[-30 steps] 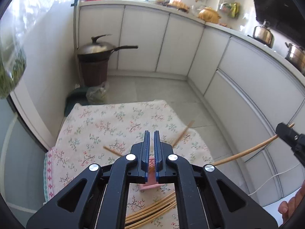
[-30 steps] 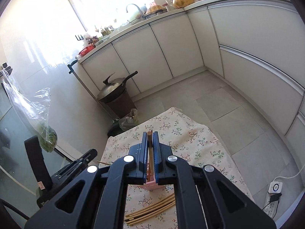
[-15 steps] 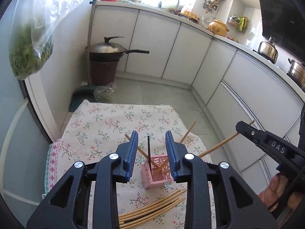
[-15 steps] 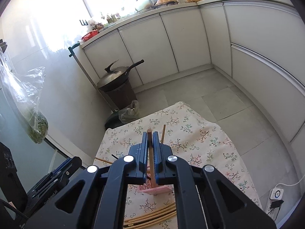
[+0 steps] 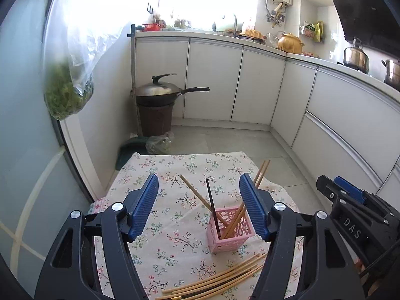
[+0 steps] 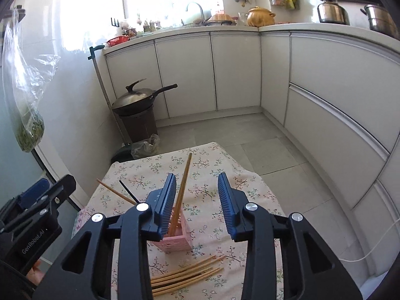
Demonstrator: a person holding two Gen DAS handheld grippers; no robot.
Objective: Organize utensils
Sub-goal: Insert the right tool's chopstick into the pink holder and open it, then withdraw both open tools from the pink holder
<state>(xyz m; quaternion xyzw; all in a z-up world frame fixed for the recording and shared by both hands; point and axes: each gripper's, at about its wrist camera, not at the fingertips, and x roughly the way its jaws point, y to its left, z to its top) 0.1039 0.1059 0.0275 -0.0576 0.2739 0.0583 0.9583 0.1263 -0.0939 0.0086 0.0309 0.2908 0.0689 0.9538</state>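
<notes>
The pink holder (image 5: 230, 230) stood on the floral tablecloth (image 5: 160, 175), and in the left wrist view it sat toward five o'clock of centre, with its lattice wall and open mouth showing. That view showed four sticks in it: one tan chopstick (image 5: 193, 191) leaning toward eleven o'clock, a dark chopstick (image 5: 212, 203) nearly upright, and two tan ones leaning toward one o'clock behind the right pad. The left gripper (image 5: 198, 203) had just been opening; its jaws stood wide apart, gripping nothing, the holder lying beyond and between them. The right gripper's nose (image 5: 350, 200) entered at three o'clock.

The right wrist view hid most of the holder (image 6: 176, 241) behind the left pad of the right gripper (image 6: 196, 201), but it alone showed a tan chopstick (image 6: 183, 182) rising just beside that pad; whether they touched I could not tell. Those jaws had just been opening too, standing partly apart and clamping nothing. The loose chopsticks (image 6: 185, 276) lay bundled on the cloth at six o'clock, nearer than the holder. The left gripper's body (image 6: 37, 207) showed at eight o'clock.
</notes>
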